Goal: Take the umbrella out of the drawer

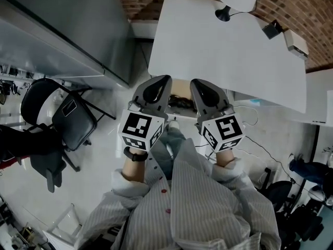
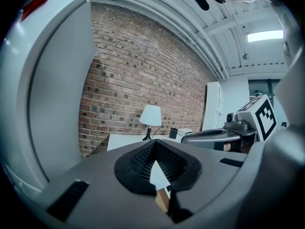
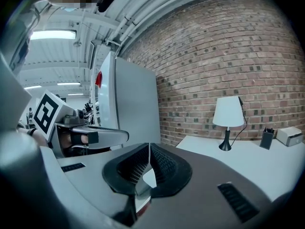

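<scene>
As you stand at the table edge: left gripper (image 1: 157, 85) and right gripper (image 1: 202, 87) are side by side in front of you, both pointing at the white table (image 1: 223, 46).
Left gripper: the jaws are together with the tips meeting, and nothing is between them.
Right gripper: same story, pads closed on each other and empty.
Umbrella: not plainly in view. A tan gap (image 1: 179, 86) shows under the table's near edge, right between your two grippers, with a dark tangle (image 1: 179, 102) in it. That is likely the drawer, but I can't tell if the dark thing is the umbrella.
Step in hand: the approach, by my reading. Nothing has been reached yet.
Aim: drop your grippers lower. Both gripper views look over the tabletop at the lamp (image 3: 228, 113) and brick wall (image 3: 228, 46), not into the drawer.
Jaws: spread one pair before you go in, because closed tips can only push.
Grip: make sure it's the umbrella first, since cables could look much the same. Then take it across its body near the middle so it doesn't tip.
Exit: lift it above the drawer front before you draw back.
Spacing: your grippers sit close together, so send one in and hold the other aside.
</scene>
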Demonstrator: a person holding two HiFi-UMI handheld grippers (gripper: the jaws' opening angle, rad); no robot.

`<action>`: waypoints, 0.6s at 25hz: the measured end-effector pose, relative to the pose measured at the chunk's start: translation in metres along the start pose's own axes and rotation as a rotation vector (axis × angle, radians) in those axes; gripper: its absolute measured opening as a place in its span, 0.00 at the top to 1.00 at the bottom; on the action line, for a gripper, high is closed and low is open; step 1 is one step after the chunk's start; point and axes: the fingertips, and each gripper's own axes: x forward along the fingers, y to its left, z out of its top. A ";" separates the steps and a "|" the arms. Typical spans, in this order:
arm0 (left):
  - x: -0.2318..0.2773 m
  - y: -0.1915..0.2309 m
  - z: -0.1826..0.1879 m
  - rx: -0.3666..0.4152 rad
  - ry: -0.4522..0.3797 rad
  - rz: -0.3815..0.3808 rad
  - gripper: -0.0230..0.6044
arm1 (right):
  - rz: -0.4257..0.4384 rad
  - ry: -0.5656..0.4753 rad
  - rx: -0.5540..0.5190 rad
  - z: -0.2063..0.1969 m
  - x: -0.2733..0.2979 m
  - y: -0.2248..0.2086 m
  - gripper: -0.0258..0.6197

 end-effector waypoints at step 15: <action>-0.005 0.050 -0.137 -0.097 0.173 0.076 0.95 | 0.102 0.211 -0.053 -0.124 0.062 0.018 0.90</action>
